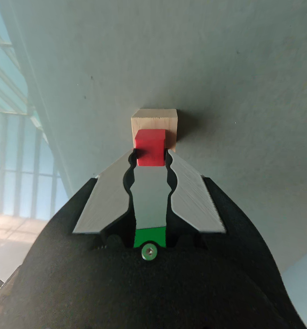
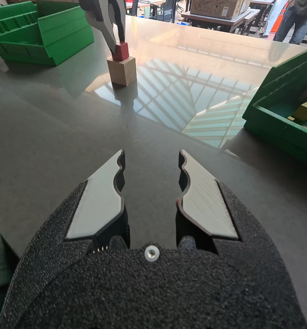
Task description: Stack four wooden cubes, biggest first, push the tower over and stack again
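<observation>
red cube (image 1: 149, 148) in left gripper (image 1: 150, 153) touches wooden block (image 1: 154, 120).

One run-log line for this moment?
left tool: shut on red block atop wooden block | right tool: open, empty, above table

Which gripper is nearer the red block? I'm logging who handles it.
Left. The left gripper has its fingers on both sides of the red block, which sits on the wooden block. The right gripper hangs open, well short of it.
</observation>
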Tool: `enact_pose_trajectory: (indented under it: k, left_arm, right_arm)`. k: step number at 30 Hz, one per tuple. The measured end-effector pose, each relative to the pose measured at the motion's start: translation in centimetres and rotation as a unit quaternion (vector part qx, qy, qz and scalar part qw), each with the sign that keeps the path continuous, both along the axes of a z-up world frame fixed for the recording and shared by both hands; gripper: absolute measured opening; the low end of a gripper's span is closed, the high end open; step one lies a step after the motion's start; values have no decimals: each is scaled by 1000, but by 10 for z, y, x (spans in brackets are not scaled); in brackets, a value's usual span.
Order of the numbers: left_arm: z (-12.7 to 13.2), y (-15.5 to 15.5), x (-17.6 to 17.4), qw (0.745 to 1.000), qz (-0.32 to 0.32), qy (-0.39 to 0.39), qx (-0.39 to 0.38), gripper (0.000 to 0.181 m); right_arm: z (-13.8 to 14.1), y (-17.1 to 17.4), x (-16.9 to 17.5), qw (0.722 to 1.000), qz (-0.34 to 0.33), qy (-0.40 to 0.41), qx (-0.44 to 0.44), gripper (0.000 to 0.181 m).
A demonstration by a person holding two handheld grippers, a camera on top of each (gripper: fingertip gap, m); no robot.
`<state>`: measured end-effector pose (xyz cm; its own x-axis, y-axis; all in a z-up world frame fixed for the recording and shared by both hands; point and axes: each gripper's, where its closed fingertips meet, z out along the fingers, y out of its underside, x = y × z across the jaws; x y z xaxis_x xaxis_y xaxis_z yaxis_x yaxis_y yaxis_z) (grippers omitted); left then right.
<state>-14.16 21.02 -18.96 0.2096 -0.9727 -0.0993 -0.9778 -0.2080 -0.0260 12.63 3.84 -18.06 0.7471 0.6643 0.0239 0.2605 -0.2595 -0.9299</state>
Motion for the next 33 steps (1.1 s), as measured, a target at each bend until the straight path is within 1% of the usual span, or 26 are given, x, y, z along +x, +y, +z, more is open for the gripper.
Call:
enact_pose_trajectory:
  k: [13,18,21,24,26,28,31,33]
  left_arm:
    - [0,0,2,1000,-4,1,2,31]
    - [3,0,2,1000,-5,-10,8,32]
    - [17,-4,5,998,-5,-55,6,35]
    - [46,-7,-1,993,6,-117,16,42]
    - [66,-7,-18,989,20,-145,32,46]
    - [83,-8,-48,985,41,-159,52,49]
    - [97,-12,-112,983,88,-142,78,52]
    - [98,-19,-162,981,130,-118,81,53]
  right_arm:
    - [-5,1,0,1000,2,2,-5,61]
    - [-6,2,0,1000,4,2,-6,61]
    - [-6,3,0,1000,6,0,-6,61]
    - [-7,4,-1,1000,9,-1,-8,61]
    - [-6,6,-3,1000,12,-2,-7,61]
    - [-6,6,-5,1000,16,-2,-7,61]
    - [-7,7,-7,1000,21,-4,-9,61]
    - [-8,7,-9,1000,24,-5,-12,61]
